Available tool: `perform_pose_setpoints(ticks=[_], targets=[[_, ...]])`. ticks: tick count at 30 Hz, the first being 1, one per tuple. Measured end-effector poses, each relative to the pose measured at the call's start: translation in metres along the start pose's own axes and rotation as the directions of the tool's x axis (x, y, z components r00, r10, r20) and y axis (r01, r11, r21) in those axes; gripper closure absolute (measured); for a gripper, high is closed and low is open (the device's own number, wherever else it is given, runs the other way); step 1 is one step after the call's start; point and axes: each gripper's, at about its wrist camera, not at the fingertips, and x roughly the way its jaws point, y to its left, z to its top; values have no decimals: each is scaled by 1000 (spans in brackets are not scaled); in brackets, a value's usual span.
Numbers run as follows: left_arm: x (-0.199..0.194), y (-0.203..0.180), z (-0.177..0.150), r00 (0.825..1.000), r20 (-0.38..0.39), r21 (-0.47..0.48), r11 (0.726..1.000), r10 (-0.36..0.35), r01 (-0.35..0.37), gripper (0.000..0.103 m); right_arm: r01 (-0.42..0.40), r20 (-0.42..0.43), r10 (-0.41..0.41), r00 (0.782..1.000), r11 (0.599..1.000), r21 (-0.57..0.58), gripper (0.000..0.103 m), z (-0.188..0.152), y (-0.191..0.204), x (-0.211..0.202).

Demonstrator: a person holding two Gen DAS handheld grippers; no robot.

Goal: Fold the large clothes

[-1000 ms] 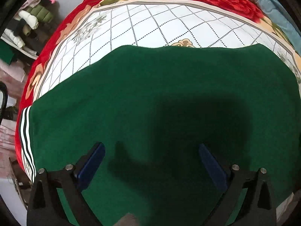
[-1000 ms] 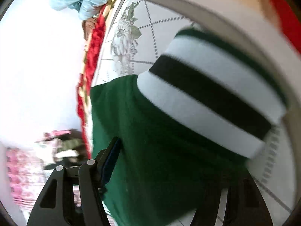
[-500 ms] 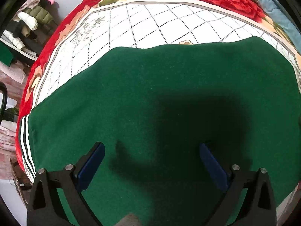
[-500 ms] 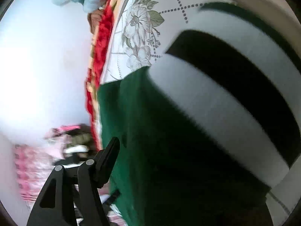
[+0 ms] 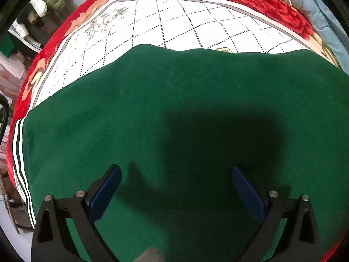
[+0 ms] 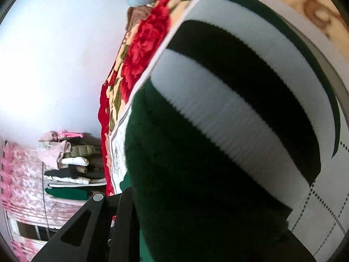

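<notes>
Over a floral bedspread [image 5: 196,19], the left gripper [image 5: 175,180] hovers with jaws spread above the green sweater [image 5: 152,109]; the right gripper [image 6: 196,229] pinches its striped cuff [image 6: 240,100], which risks slipping loose mid-fold.

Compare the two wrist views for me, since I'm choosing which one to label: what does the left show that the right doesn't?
Left only: the open left tool above the spread green garment. Right only: the striped cuff close up and stacked clothes; the right tool is buried in green fabric. Both: the garment, the floral bedspread and blue fabric.

Right gripper [image 6: 196,229] mostly hidden behind the blurred striped cuff [image 6: 240,100], its far finger unseen.
</notes>
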Motion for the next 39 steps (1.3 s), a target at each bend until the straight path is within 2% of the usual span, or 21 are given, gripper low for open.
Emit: perform_pose_setpoints(ticks=[6, 11, 15, 17, 19, 21, 23, 24, 25, 26, 28, 29, 31, 32, 33, 35, 36, 37, 38, 39], targets=[[1, 7, -3, 999, -11, -20, 998, -52, 52, 0, 56, 5, -56, 998, 989, -139, 83, -9, 70, 12], [6, 15, -2, 994, -30, -32, 994, -106, 105, 0, 122, 4, -126, 992, 947, -298, 83, -32, 143, 28], [11, 31, 0, 982, -49, -79, 981, -181, 177, 0, 155, -11, -181, 983, 868, -472, 83, -66, 212, 56], [9, 49, -2, 974, -65, -130, 969, -217, 208, 0, 166, -15, -211, 977, 810, -563, 83, -89, 246, 76], [-3, 72, -8, 974, -45, -173, 962, -224, 213, 0, 170, -12, -230, 973, 751, -638, 83, -108, 276, 94], [-27, 113, -23, 978, -6, -242, 949, -208, 200, 0, 163, -14, -243, 970, 693, -703, 83, -132, 302, 111], [-48, 158, -42, 984, 22, -324, 930, -177, 175, 0, 143, -30, -254, 967, 635, -759, 83, -159, 324, 132], [-63, 193, -59, 989, 35, -383, 912, -144, 146, 0, 131, -40, -261, 965, 604, -786, 83, -173, 332, 144], [-70, 212, -69, 992, 38, -416, 901, -123, 128, 0, 109, -58, -268, 962, 568, -815, 83, -193, 343, 160], [-80, 238, -83, 995, 39, -460, 883, -90, 98, 0, 88, -77, -270, 960, 549, -831, 83, -209, 350, 171], [-95, 288, -113, 1000, 25, -543, 839, -19, 30, 0, 37, -115, -287, 951, 477, -878, 83, -253, 363, 204], [-102, 317, -132, 1000, 8, -590, 807, 22, -13, 0, 17, -131, -299, 945, 447, -894, 83, -273, 365, 218], [-110, 356, -162, 997, -21, -658, 750, 75, -70, 0, -28, -161, -338, 927, 367, -930, 83, -326, 366, 254], [-113, 367, -173, 995, -32, -677, 730, 94, -91, 0, -46, -168, -361, 917, 324, -945, 84, -348, 364, 270], [-117, 383, -187, 992, -48, -702, 702, 120, -119, 0, -63, -176, -392, 903, 284, -957, 84, -373, 358, 289], [-120, 403, -205, 987, -71, -731, 666, 146, -150, 0, -98, -188, -453, 872, 215, -972, 83, -414, 344, 319], [-123, 414, -213, 985, -80, -743, 650, 156, -163, 0, -120, -190, -494, 849, 170, -978, 83, -436, 334, 335], [-124, 420, -217, 984, -82, -751, 639, 158, -166, 0, -141, -197, -541, 818, 145, -979, 82, -453, 324, 349], [-123, 424, -215, 984, -80, -759, 630, 157, -162, 0, -150, -204, -576, 792, 140, -979, 80, -464, 318, 358], [-128, 428, -217, 984, -78, -763, 625, 159, -161, 0, -162, -217, -595, 774, 145, -976, 69, -471, 314, 364]])
